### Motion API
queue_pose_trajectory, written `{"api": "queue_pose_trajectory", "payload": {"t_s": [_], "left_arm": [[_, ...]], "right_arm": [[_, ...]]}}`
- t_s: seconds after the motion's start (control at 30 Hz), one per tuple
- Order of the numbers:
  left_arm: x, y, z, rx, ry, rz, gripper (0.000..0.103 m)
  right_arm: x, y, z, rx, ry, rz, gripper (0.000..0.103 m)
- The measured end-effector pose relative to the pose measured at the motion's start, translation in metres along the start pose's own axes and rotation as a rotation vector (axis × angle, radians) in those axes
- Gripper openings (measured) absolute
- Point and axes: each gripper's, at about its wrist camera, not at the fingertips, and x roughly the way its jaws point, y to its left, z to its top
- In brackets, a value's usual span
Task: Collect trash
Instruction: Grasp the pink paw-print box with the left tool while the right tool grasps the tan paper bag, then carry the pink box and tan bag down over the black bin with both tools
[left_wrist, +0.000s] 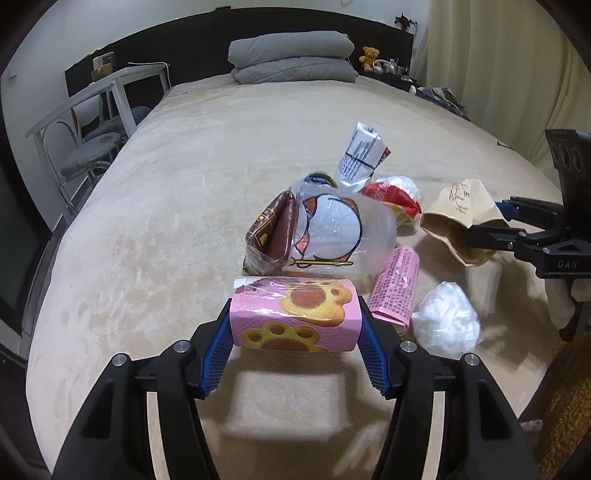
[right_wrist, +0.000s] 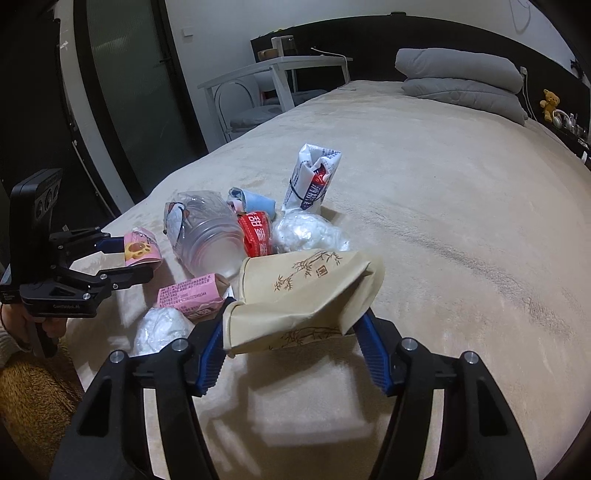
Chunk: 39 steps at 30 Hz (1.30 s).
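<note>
Nearest your left wrist camera, your left gripper (left_wrist: 295, 321) is clamped about halfway closed on a pink paw-print snack wrapper (left_wrist: 295, 317), blue pads pressing both its ends, the wrapper lifted clear of the beige bed cover (left_wrist: 166, 221). Across from it, your right gripper (right_wrist: 291, 325) pinches a tan paper bag printed with bamboo (right_wrist: 303, 295), also raised off the bed, its mouth sagging sideways. Between them the rest of the trash lies in a loose heap: a clear plastic tub (left_wrist: 343, 236), a brown snack packet (left_wrist: 271, 236), a white printed packet standing upright (left_wrist: 360, 155), a red wrapper (left_wrist: 391, 199), a pink printed packet (left_wrist: 395, 284) and a crumpled white plastic ball (left_wrist: 447, 321). The likely trouble: the light wrapper could crumple and slip free, or miss the bag's half-collapsed mouth because the single pinch does not hold it open.
</note>
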Motion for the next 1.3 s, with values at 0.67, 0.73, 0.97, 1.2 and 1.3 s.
{"api": "queue_pose_trajectory", "payload": {"t_s": [0.67, 0.73, 0.97, 1.2, 1.3], "left_arm": [[-0.09, -0.019, -0.046, -0.146, -0.192, -0.042, 0.06], [-0.095, -0.026, -0.058, -0.152, -0.191, -0.046, 0.06], [-0.116, -0.048, -0.098, -0.171, -0.207, -0.075, 0.06], [-0.135, -0.074, -0.139, -0.177, -0.198, -0.11, 0.06], [-0.143, -0.084, -0.153, -0.171, -0.196, -0.132, 0.06]], "right_arm": [[-0.107, 0.032, -0.06, 0.144, -0.172, -0.028, 0.063], [-0.115, 0.039, -0.074, 0.164, -0.175, -0.012, 0.063], [-0.135, 0.073, -0.114, 0.179, -0.164, 0.006, 0.063], [-0.161, 0.099, -0.154, 0.218, -0.168, 0.027, 0.064], [-0.168, 0.105, -0.166, 0.223, -0.159, 0.034, 0.064]]}}
